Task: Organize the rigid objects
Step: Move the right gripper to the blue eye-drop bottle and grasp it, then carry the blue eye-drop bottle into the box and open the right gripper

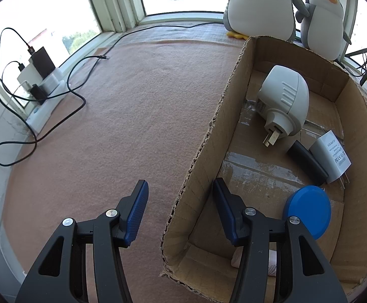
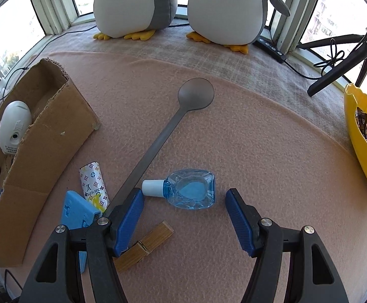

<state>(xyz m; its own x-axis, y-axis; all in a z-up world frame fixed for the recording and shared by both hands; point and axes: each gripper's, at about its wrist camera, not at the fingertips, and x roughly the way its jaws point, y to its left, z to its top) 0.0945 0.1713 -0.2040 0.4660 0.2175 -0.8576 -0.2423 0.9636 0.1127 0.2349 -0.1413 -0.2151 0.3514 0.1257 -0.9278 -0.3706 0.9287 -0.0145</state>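
A cardboard box [image 1: 203, 151] lies on the pink cloth and holds a white plug-in device [image 1: 284, 98], a white charger [image 1: 331, 155], a black bar [image 1: 307, 162] and a blue round lid [image 1: 308, 210]. My left gripper [image 1: 181, 197] is open and empty, straddling the box's left wall. My right gripper [image 2: 184, 202] is open and empty, just in front of a clear blue bottle [image 2: 186, 189] with a white cap. Beside it lie a long grey spoon [image 2: 168, 126], a patterned lighter [image 2: 93, 184], a blue plastic piece [image 2: 78, 212] and a wooden clothespin [image 2: 145, 243]. The box [image 2: 42, 139] stands to the left.
Two plush penguins [image 2: 178, 5] stand at the back by the window. A yellow bowl [image 2: 360, 141] with oranges sits at the right edge. A tripod [image 2: 340, 68] stands at the back right. Chargers and black cables [image 1: 37, 75] lie at the far left.
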